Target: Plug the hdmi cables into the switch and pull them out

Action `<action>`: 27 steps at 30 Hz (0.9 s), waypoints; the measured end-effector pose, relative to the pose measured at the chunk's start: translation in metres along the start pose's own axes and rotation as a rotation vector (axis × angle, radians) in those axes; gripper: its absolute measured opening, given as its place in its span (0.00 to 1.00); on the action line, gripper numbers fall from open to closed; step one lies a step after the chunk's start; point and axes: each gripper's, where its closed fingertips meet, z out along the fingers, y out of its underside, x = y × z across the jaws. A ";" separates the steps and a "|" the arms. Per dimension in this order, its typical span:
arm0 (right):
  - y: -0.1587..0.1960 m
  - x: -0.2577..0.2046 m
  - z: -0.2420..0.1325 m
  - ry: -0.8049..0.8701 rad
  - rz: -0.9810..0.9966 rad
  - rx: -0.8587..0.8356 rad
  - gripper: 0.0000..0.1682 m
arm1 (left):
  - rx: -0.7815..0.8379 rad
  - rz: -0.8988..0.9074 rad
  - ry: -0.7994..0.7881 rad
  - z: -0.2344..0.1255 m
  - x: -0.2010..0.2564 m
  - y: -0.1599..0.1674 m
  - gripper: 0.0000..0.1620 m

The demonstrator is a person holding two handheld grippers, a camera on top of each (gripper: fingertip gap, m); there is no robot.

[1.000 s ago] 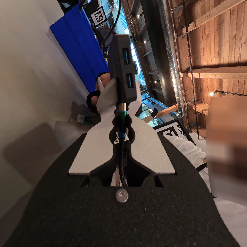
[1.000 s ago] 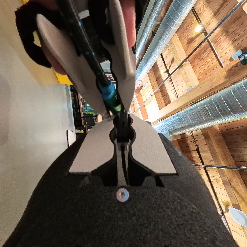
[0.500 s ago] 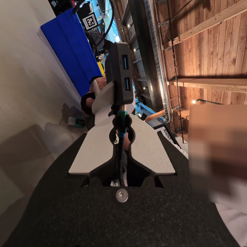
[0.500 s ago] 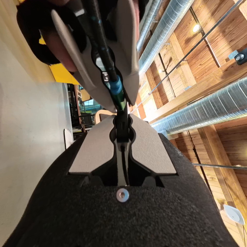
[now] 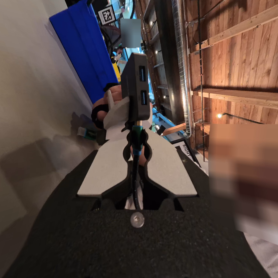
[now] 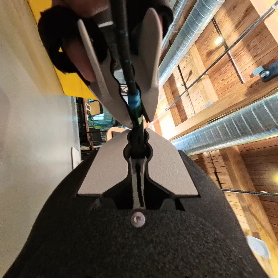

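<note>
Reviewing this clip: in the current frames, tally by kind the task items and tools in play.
Tools: 2, left tool and right tool, each shut.
Switch: 1, the grey switch, held by the right tool.
HDMI cable: 1, the green-ended cable, held by the left tool with its metal tip at the switch's end.
Total: 4

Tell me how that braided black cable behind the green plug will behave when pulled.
The braided cable probably flexes: it curves between the left gripper's jaws. The green plug looks rigid, so gripping there likely transfers the pull. The switch seems light, held aloft edgewise.
</note>
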 end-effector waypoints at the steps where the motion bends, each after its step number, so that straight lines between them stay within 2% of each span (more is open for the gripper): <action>1: -0.002 -0.001 -0.001 -0.012 0.017 0.016 0.07 | -0.025 -0.001 -0.023 -0.001 -0.001 0.003 0.08; 3: -0.007 -0.001 -0.003 -0.003 -0.008 0.043 0.07 | -0.078 -0.009 -0.066 -0.003 -0.001 0.007 0.07; 6: -0.014 -0.002 -0.004 -0.011 0.012 0.078 0.07 | -0.163 0.073 -0.159 -0.006 -0.003 0.015 0.07; 12: -0.002 -0.003 0.000 -0.028 0.025 0.043 0.08 | -0.087 0.178 -0.194 -0.001 -0.005 0.001 0.08; 14: 0.005 -0.005 0.001 -0.041 0.039 0.015 0.08 | -0.046 0.246 -0.231 -0.002 0.000 -0.007 0.21; 15: 0.010 -0.009 0.002 -0.065 0.043 -0.009 0.08 | -0.023 0.297 -0.284 -0.004 0.001 -0.011 0.24; 17: 0.020 -0.014 0.003 -0.090 0.032 -0.051 0.08 | 0.015 0.486 -0.499 -0.013 -0.006 -0.014 0.28; 20: 0.035 -0.019 0.005 -0.128 0.057 -0.109 0.08 | 0.049 0.717 -0.787 -0.027 -0.021 -0.008 0.25; 24: 0.038 -0.023 0.006 -0.153 0.050 -0.126 0.08 | -0.008 0.832 -0.933 -0.026 -0.032 -0.004 0.21; 27: 0.036 -0.027 0.005 -0.172 0.024 -0.126 0.08 | -0.007 0.848 -0.948 -0.024 -0.035 -0.003 0.18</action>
